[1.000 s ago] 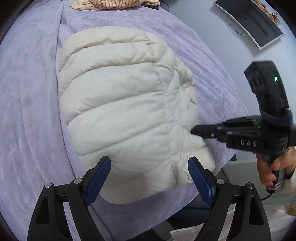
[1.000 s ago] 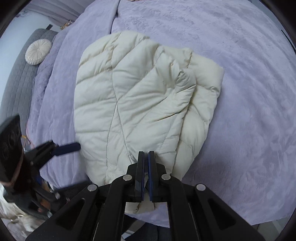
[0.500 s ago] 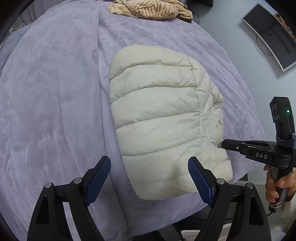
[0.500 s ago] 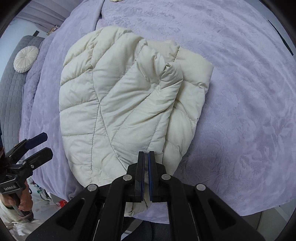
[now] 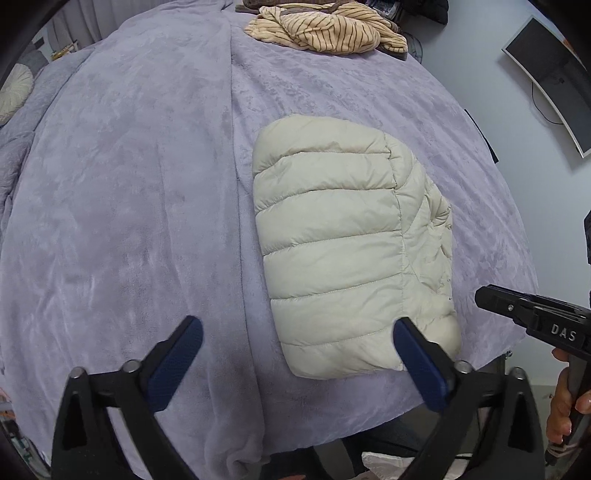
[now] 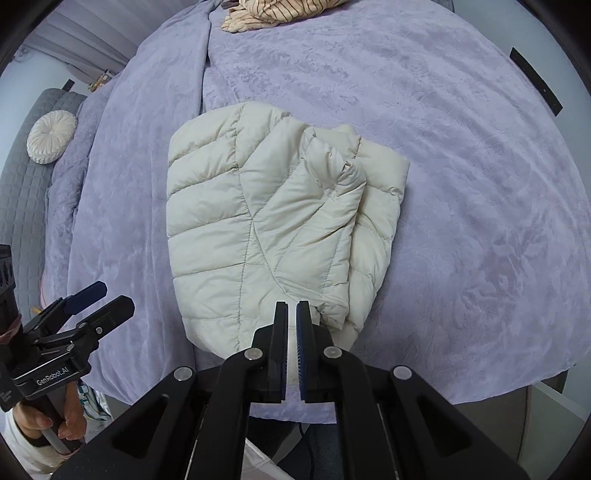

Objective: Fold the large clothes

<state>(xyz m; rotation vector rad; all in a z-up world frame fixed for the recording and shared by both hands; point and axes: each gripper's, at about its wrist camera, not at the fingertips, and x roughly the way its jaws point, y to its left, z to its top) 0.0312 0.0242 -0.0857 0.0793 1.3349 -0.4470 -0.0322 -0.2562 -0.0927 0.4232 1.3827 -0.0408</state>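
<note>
Item, cream puffer jacket (image 6: 266,229), folded, lying on the bed (image 5: 129,192): we are lifting both claws clear, left claw (image 5: 295,365) having just been opening wide and empty, right claw (image 6: 291,332) having just been opening to a narrow, empty gap, taking care not to snag the layered edge.

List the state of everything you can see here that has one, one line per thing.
Puffer jacket: folded into a compact bundle, lying flat on the bed, nothing gripping it.
Purple blanket: spread over the bed, slightly creased.
Striped garment: crumpled in an unfolded heap at the far edge.
Left gripper: wide open, just been opening, empty.
Right gripper: slightly open, just been opening, nothing between its pads.
</note>
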